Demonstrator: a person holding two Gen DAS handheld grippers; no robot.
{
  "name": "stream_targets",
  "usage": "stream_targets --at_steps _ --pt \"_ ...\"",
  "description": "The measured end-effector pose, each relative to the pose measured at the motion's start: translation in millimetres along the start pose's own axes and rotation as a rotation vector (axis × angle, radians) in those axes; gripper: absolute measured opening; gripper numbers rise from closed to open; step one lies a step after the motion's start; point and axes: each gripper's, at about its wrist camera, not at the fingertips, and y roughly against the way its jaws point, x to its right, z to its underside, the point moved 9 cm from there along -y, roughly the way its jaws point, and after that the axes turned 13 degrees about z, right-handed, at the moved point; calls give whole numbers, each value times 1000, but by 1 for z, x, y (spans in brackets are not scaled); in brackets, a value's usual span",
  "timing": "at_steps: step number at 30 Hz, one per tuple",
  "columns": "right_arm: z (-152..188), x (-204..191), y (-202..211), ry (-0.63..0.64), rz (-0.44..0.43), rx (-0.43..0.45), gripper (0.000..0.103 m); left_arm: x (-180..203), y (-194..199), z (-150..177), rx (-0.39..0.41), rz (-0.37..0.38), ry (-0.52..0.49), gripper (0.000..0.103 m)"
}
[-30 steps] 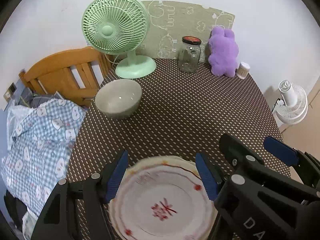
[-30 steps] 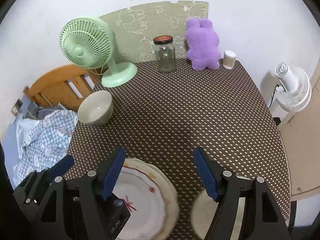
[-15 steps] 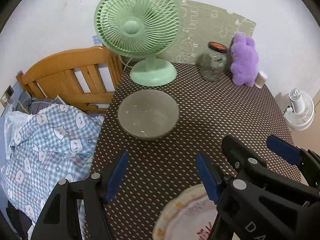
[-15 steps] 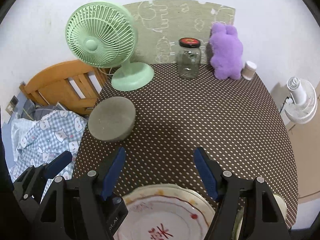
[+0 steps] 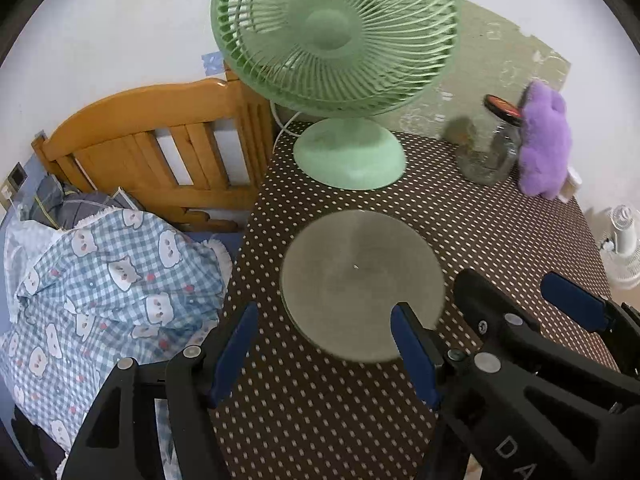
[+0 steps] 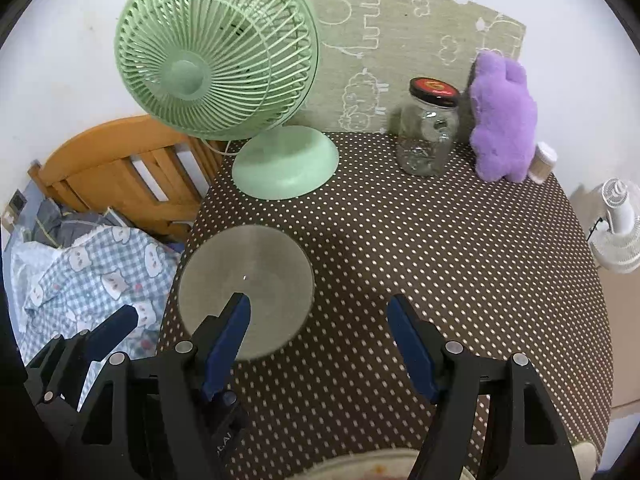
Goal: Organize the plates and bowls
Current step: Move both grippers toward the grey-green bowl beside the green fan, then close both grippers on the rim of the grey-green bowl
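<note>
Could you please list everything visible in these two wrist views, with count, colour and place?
bowl: one, grey-green, left part of table.
plate: one, cream, near edge, mostly cut off.
table: one, brown with white dots.
desk fan: one, mint green, back left.
jar: one, clear, black lid, back.
plush toy: one, purple, beside jar.
white fan: one, off table, right.
blanket: one, blue checked, left.
left gripper: open, empty.
right gripper: open, empty.

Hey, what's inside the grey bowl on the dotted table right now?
Nothing visible: the grey bowl looks empty in both wrist views, only a tiny glint near its middle. The left gripper's fingertip covers a bit of the near rim, and motion blur hides fine detail.
</note>
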Motion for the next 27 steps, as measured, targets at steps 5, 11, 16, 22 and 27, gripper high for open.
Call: stream_targets --at_steps 5,11,16,22,27 --pt "-6 -11 -26 4 11 -25 68 -14 -22 -6 -20 -10 14 64" --pt "-11 -21 -52 -12 0 -46 59 -25 -43 -11 -36 -24 38 53" --pt "-10 -30 -69 -4 12 -67 50 -32 -57 -12 -36 -24 36 47" --pt "-5 -34 -82 0 7 -92 41 -39 -70 -9 -50 -22 38 40" --pt "-3 -38 -87 10 11 -100 30 -42 -75 -6 -60 -13 39 28"
